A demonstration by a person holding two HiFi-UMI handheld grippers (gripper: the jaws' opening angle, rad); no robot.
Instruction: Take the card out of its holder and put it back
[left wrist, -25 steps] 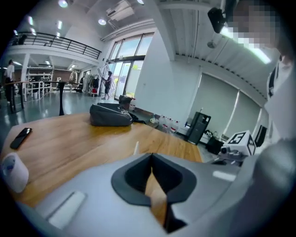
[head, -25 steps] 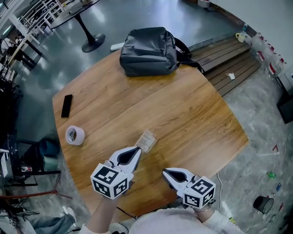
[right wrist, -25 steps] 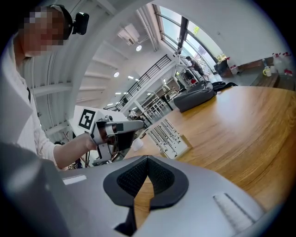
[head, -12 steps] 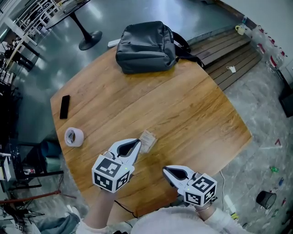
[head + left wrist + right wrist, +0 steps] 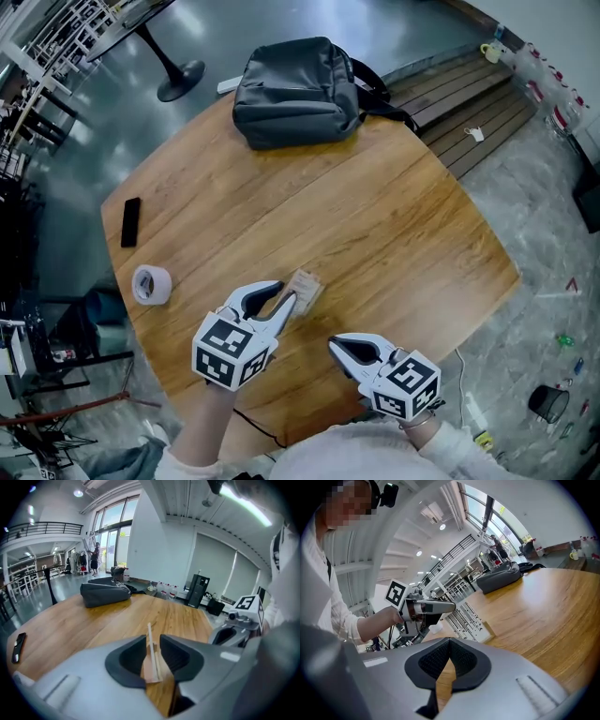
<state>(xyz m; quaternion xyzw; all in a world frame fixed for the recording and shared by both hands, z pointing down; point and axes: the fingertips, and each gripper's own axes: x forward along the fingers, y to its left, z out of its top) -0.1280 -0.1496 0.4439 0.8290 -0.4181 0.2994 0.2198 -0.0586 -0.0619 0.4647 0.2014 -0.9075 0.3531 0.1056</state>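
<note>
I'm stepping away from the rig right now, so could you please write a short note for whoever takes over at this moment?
Left tool: jaws closed on the card holder, which stands edge-on between them, near the front edge of the table.
Right tool: shut, empty, off to the right, not touching the holder.
Done: holder gripped. No card shows outside it.
Left: pull the card out, probably with the right tool, then slide it back in.
</note>
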